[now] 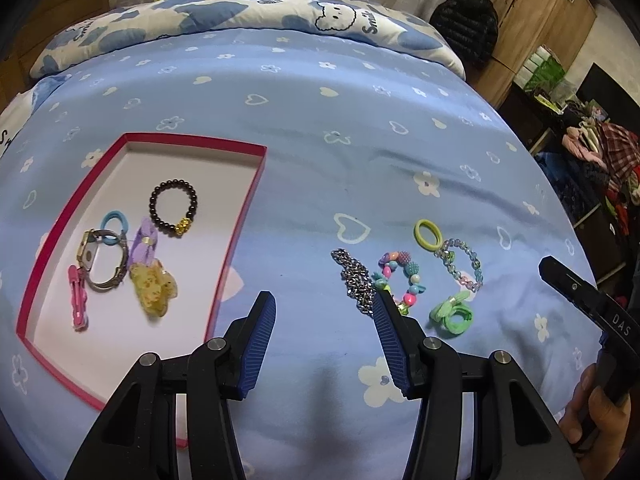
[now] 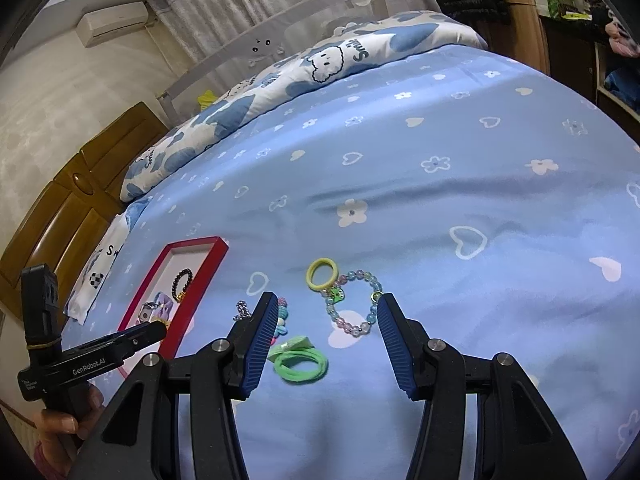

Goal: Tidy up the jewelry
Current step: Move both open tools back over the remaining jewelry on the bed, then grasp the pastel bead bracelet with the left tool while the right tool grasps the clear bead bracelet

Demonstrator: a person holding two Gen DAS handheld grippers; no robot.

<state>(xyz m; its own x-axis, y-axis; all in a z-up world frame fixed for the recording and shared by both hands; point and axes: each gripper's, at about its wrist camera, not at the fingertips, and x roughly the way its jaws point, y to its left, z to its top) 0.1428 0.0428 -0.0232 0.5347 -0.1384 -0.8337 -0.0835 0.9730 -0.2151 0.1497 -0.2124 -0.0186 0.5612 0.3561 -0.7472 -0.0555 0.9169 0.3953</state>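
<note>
A red-rimmed box (image 1: 240, 204) lies on the bed at the left, holding a dark bead bracelet (image 1: 174, 208), a watch (image 1: 105, 262), a blue hair tie, a purple clip, a yellow clip (image 1: 154, 292) and a pink clip (image 1: 78, 298). To its right on the sheet lie a silver chain (image 1: 354, 280), a colourful bead bracelet (image 1: 400, 276), a yellow hair tie (image 1: 427, 233), a pastel bead bracelet (image 2: 354, 302) and green hair ties (image 2: 300, 362). My left gripper (image 1: 324, 312) is open and empty between box and chain. My right gripper (image 2: 326, 314) is open and empty above the pastel bracelet and green ties.
A cloud-print quilt (image 1: 248, 12) is folded at the far end of the blue sheet (image 1: 320, 120). A black jacket (image 1: 466, 28), wooden cabinets and a clothes pile stand at the right. The box also shows in the right wrist view (image 2: 218, 246).
</note>
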